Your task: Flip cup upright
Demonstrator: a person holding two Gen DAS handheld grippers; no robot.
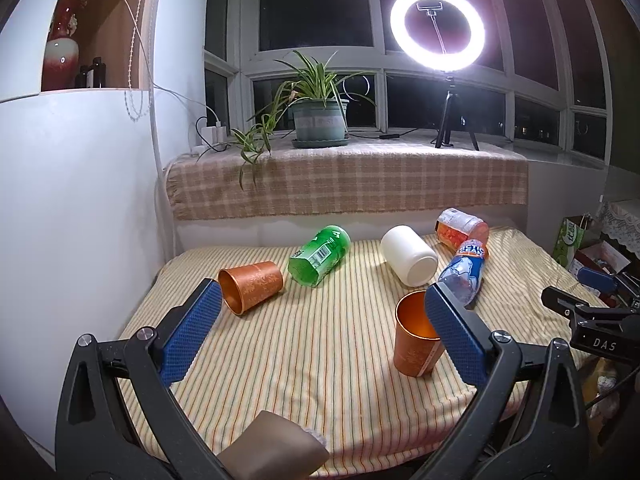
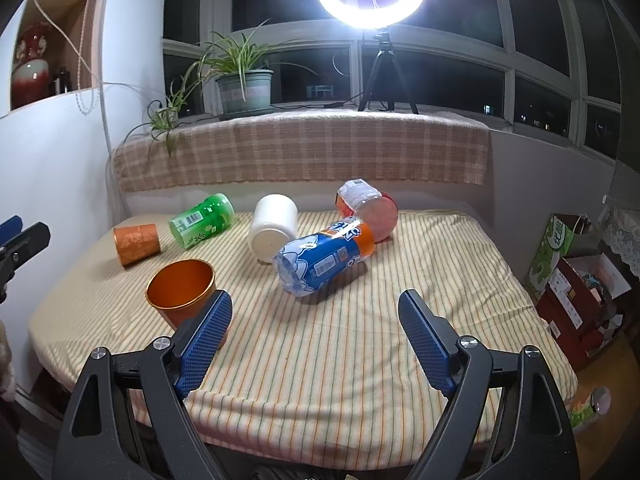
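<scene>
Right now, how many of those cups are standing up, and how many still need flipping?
Done: one copper cup stands upright, mouth up. In hand: nothing; the left gripper and right gripper are both open and empty. Left: five lie on their sides: the other copper cup, green cup, white cup, blue-labelled cup and orange-labelled cup.

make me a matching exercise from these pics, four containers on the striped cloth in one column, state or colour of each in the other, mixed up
Column 1
1. near orange cup
2. far orange cup
3. white container
4. blue-labelled bottle

Column 2
a. lying on its side, beside the green bottle
b. plain, no label, tipped over
c. standing upright, mouth open to the top
d. clear plastic with an orange band, on its side

Pairs: 1-c, 2-a, 3-b, 4-d
</scene>
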